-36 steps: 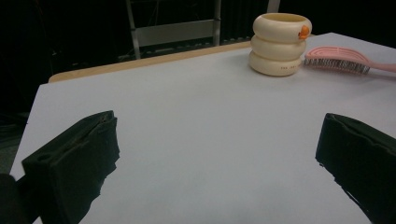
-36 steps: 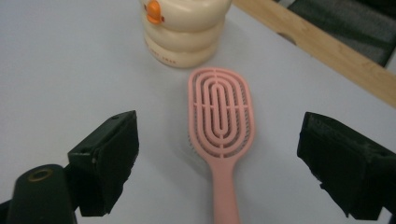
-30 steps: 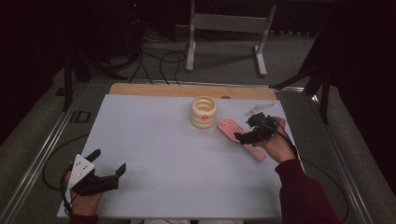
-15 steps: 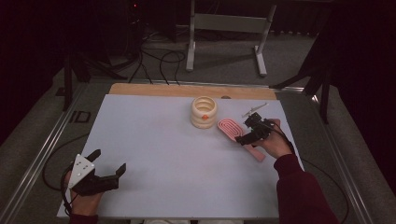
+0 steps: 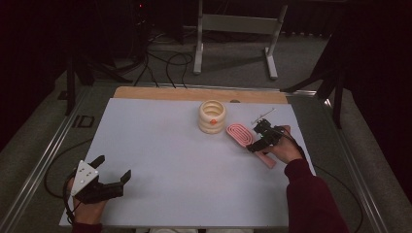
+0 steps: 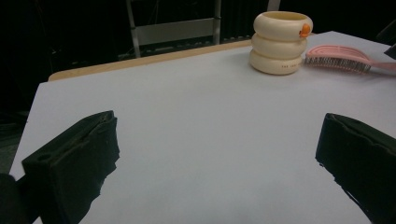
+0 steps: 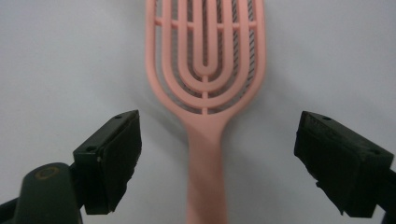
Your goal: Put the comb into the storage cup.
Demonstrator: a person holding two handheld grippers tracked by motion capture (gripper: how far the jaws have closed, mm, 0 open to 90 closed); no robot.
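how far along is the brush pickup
Early. Done: the right gripper is lined up over the pink hairbrush, jaws open either side of its handle. In hand: nothing gripped yet. Left: closing on the handle and lifting. The left gripper sits open, apart from it.

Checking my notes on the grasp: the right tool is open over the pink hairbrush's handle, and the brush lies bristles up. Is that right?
Not quite. In the right gripper view the right tool is open, jaws either side of the pink hairbrush handle, but the brush lies bristles down: its slotted back faces up. The left gripper view shows the bristles toward the table.
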